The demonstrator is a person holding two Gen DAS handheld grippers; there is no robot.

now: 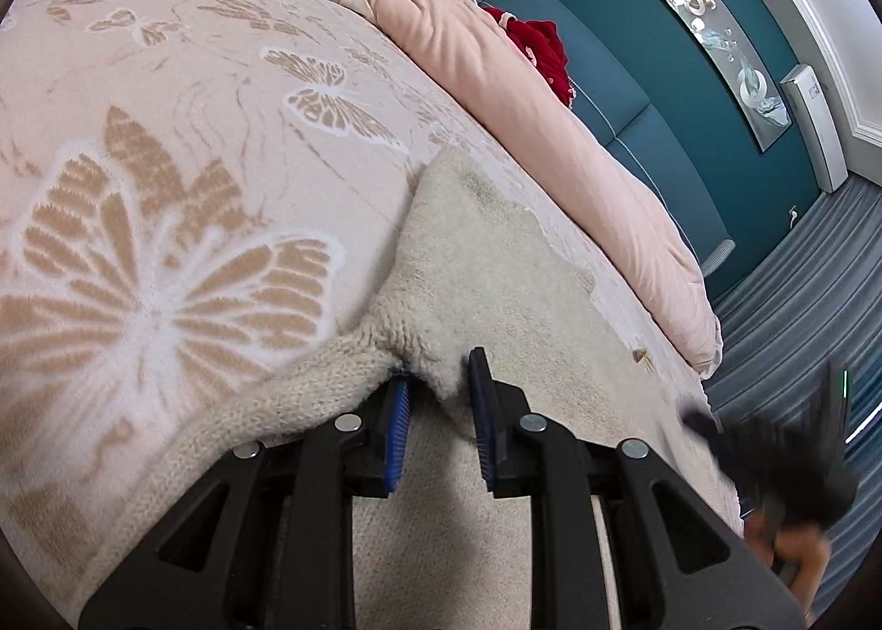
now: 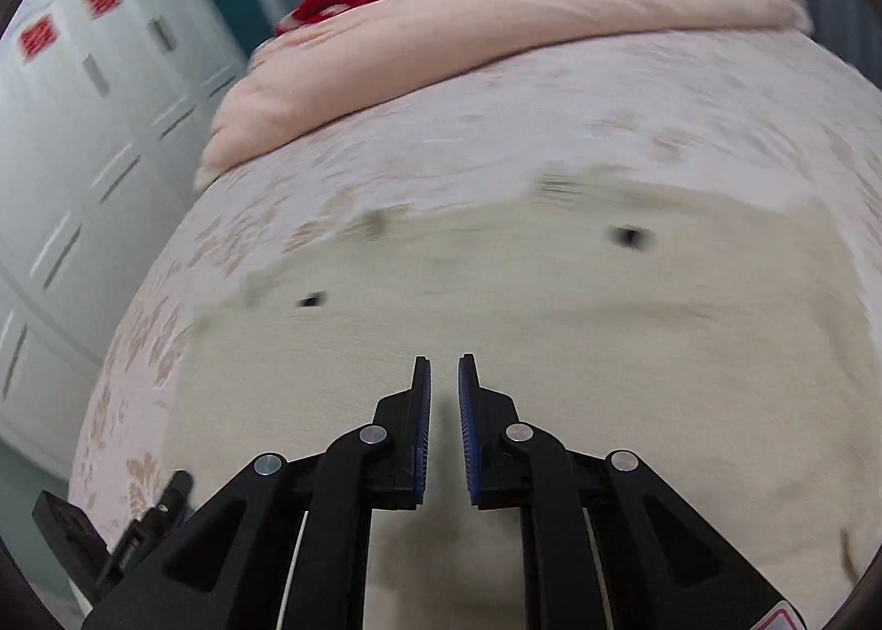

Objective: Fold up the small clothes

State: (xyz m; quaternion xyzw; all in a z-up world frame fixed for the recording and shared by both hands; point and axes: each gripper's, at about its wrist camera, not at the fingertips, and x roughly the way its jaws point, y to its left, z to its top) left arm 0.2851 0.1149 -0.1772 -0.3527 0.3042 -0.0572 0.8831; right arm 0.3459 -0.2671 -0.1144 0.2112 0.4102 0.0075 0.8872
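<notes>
Pink bedspread (image 1: pixel 165 79) with tan butterfly motifs covers the bed, and on it we record a cream knitted garment (image 1: pixel 496 255) spread mostly flat, running from mid-bed toward the near edge; in the right wrist view it fills the lower half of the picture, with small dark spots on its surface, blurred. We note the left gripper (image 1: pixel 438 382) clenched on a bunched fold of this garment: the knit is pinched between the blue pads and lifted off the spread, a ribbed edge trailing to the left. Our right gripper (image 2: pixel 444 371) hovers over the flat part of the garment, jaws nearly together, with only a narrow gap and nothing between them. Beyond the garment lies a folded pink duvet (image 1: pixel 551 106), behind it a red item (image 1: pixel 543 51), partly hidden, then a teal wall (image 1: pixel 689 106).
</notes>
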